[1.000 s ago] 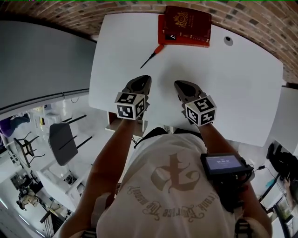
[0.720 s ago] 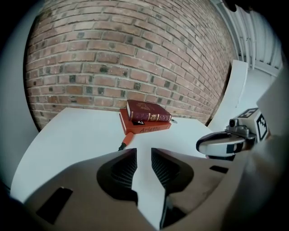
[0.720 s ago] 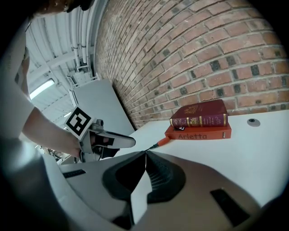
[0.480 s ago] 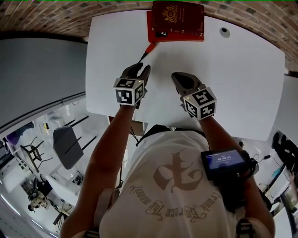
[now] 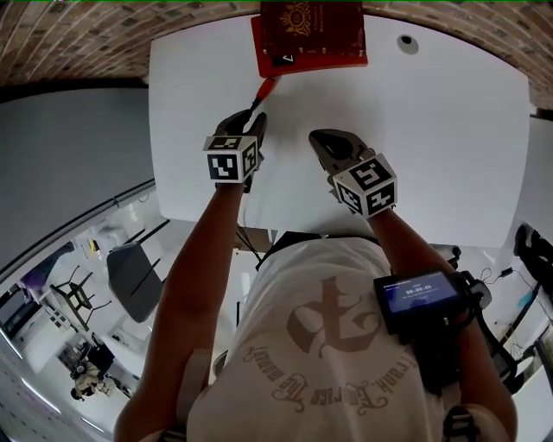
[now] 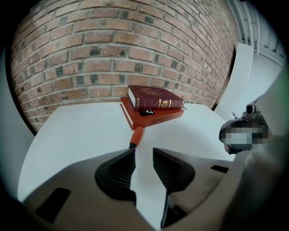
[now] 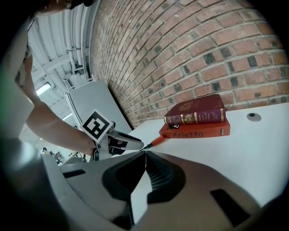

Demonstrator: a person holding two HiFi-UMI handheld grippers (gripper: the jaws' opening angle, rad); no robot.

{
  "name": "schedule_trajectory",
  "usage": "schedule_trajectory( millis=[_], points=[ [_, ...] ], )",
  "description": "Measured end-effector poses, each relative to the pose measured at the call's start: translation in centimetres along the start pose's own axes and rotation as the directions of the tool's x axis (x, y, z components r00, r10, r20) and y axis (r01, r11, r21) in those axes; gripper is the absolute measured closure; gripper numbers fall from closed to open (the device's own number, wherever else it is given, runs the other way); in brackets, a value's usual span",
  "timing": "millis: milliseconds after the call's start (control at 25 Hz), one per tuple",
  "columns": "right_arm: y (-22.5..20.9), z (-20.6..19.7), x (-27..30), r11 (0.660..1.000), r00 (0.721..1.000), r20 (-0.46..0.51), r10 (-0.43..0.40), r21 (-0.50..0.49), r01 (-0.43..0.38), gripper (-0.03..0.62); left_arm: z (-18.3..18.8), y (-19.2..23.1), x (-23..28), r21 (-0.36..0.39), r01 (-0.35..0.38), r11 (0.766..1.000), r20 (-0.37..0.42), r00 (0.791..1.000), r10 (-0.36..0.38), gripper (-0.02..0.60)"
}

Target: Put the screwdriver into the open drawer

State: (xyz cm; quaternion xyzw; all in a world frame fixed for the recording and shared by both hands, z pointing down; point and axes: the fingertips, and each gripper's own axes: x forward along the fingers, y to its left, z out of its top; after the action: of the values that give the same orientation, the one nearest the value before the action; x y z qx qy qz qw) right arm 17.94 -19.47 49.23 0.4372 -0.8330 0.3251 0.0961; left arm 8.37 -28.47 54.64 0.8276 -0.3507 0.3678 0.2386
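Observation:
The screwdriver (image 5: 262, 91) lies on the white table (image 5: 449, 155). Its orange handle (image 6: 137, 134) is close to the books and its dark shaft points back at me. My left gripper (image 5: 249, 121) hangs low over the shaft end. Its jaws (image 6: 143, 151) have just been opening and stand open, with only bare table between the pads. The shaft tip sits just ahead of the left jaw's tip. My right gripper (image 5: 318, 138) hovers beside it to the right, shut (image 7: 145, 154) and empty. No drawer shows in any view.
A dark red book (image 5: 313, 26) lies on an orange one (image 6: 153, 119) at the table's far edge, against the brick wall (image 6: 113, 54). A round cable hole (image 5: 406, 41) is to their right. The table's left edge (image 5: 152, 129) is near my left gripper. A chair (image 5: 130, 276) stands below.
My left gripper has moved forward and down until its tips reach the screwdriver's shaft. The right gripper has crept forward a little beside it.

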Motion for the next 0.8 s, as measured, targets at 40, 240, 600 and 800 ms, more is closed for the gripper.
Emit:
schedule_trajectory(
  millis=[40,240,600,800],
  points=[
    [0.0,0.0,0.0,1.0,1.0,-0.002,0.0,0.001,0.0,0.572,0.1,0.0,0.0,0.005,0.0,1.0,-0.003,1.0,0.0,0.458],
    [-0.1,0.3,0.1,1.0,1.0,-0.003,0.003,0.005,-0.003,0.572,0.6,0.5,0.7,0.029,0.008,1.0,-0.017,1.0,-0.007,0.459],
    [-0.4,-0.1,0.8,1.0,1.0,-0.022,0.017,0.006,-0.017,0.572,1.7,1.8,3.5,0.096,0.023,0.995,-0.076,0.997,-0.016,0.458],
    [-0.6,-0.5,0.7,1.0,1.0,-0.027,0.013,0.013,-0.013,0.572,1.8,1.9,4.5,0.126,0.05,0.991,-0.111,0.993,-0.036,0.456]
  ],
)
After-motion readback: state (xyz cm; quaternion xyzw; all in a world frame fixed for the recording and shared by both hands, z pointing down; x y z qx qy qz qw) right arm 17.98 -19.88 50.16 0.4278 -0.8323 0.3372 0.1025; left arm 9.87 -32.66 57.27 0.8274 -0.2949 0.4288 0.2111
